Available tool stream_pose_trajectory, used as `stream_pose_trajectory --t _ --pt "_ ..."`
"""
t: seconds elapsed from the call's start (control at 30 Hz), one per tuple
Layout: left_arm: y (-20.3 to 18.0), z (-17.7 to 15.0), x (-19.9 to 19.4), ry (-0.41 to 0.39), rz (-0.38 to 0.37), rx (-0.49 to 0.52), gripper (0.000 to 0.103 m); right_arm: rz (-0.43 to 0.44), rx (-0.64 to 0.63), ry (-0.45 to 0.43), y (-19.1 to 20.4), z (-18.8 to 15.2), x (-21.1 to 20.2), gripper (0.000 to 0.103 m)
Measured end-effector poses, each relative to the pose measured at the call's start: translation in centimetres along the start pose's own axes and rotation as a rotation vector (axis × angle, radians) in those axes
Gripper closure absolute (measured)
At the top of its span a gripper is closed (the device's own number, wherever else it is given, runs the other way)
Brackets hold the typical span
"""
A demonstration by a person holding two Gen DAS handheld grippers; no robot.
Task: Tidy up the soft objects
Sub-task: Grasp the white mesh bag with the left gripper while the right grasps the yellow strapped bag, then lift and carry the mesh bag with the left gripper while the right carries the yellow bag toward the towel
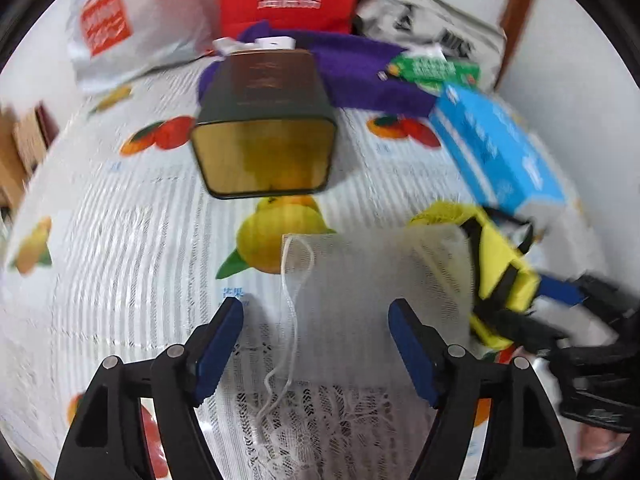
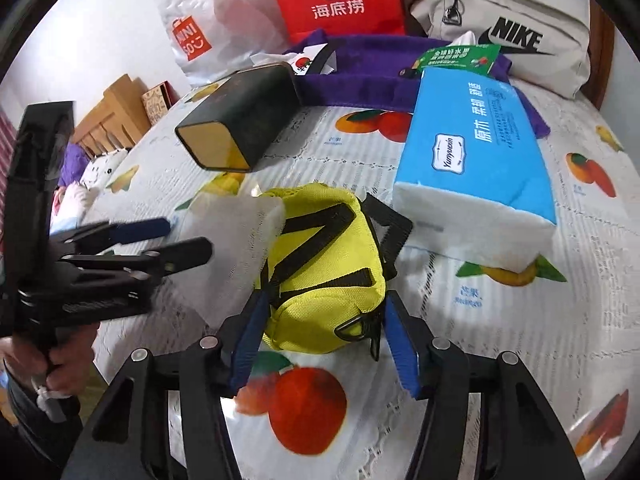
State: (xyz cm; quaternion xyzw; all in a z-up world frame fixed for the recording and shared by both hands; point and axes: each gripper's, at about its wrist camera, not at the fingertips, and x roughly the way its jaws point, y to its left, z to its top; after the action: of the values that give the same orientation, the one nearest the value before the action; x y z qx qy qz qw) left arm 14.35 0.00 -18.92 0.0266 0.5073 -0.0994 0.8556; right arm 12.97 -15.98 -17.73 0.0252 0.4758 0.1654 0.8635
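Yellow nylon fills the middle of the right wrist view: the small yellow pouch lies on the fruit-printed tablecloth of the worktop, and our right tool has its blue pads set against the pouch's near end, one on each side. We judge it to be pinching the pouch, though the grip looks shallow. A white mesh bag lies just beside the pouch, overlapping its left edge, with its drawstring trailing toward us. Our left tool is spread wide above the mesh, holding nothing.

The step in hand seems to be getting the pouch into the mesh bag. To do it well, we should take one layer of the mesh mouth with the left tool and lift it so the opening gapes toward the pouch. We should avoid catching the drawstring alone, which would cinch the mouth. The right tool wants a deeper bite before sliding, since the pouch's black straps could snag. The blue tissue pack sits near the pouch's far right, so we keep the motion leftward.
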Motion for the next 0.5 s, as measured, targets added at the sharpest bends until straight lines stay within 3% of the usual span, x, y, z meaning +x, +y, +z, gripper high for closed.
stream_pose_trajectory --t 0.07,0.13,0.23,0.3,0.5 --pt "-0.6 -0.2 0.0 -0.028 0.037 0.034 0.035 -0.006 -0.012 -0.001 0.0 -0.5 -0.6 0.046" --pt "-0.8 -0.3 -0.2 -0.050 0.019 0.050 0.062 -0.023 -0.016 -0.009 -0.3 -1.1 -1.3 0.046" --pt "-0.1 -0.3 -0.5 -0.065 0.040 0.048 0.084 -0.046 0.002 -0.010 -1.2 -1.8 -2.1 0.046" --pt "0.7 -0.4 -0.7 -0.062 0.028 0.037 0.093 -0.063 0.011 -0.015 -1.8 -2.3 -2.6 0.046" --pt "3.3 -1.0 -1.6 -0.038 -0.070 -0.061 0.092 -0.089 0.022 -0.011 -3.1 -3.9 -3.8 0.046"
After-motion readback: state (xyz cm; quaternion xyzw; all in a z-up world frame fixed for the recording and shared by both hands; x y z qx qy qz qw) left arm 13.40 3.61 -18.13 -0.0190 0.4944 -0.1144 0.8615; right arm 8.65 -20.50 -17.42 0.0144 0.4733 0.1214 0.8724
